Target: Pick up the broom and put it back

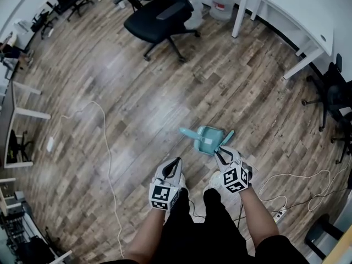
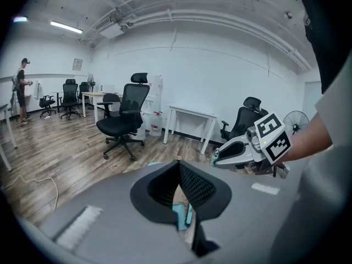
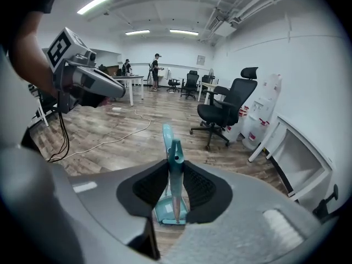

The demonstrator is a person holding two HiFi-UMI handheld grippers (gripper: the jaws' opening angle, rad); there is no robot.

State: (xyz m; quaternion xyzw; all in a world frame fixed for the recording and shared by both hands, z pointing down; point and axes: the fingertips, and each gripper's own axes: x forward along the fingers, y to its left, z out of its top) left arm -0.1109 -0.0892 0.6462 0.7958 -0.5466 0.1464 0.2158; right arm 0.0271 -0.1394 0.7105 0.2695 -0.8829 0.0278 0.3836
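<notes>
A teal dustpan [image 1: 208, 139] lies on the wooden floor just ahead of me, its own handle [image 1: 187, 132] pointing left. The teal broom handle [image 1: 227, 138] slants up from the pan's right side into my right gripper [image 1: 221, 152]. In the right gripper view that gripper [image 3: 175, 164] is shut on the broom handle [image 3: 174, 172], with the dustpan [image 3: 165, 212] below the jaws. My left gripper [image 1: 175, 163] hovers left of the pan, its jaws together and holding nothing. In the left gripper view it [image 2: 179, 165] points toward the pan, and the right gripper [image 2: 242, 147] shows at the right.
A black office chair [image 1: 159, 16] and water jugs [image 1: 223, 4] stand far ahead. A white desk [image 1: 300, 21] runs along the right with another black chair [image 1: 335, 98]. A white cable [image 1: 105, 147] crosses the floor at left; a cable and power strip [image 1: 279, 213] lie at right.
</notes>
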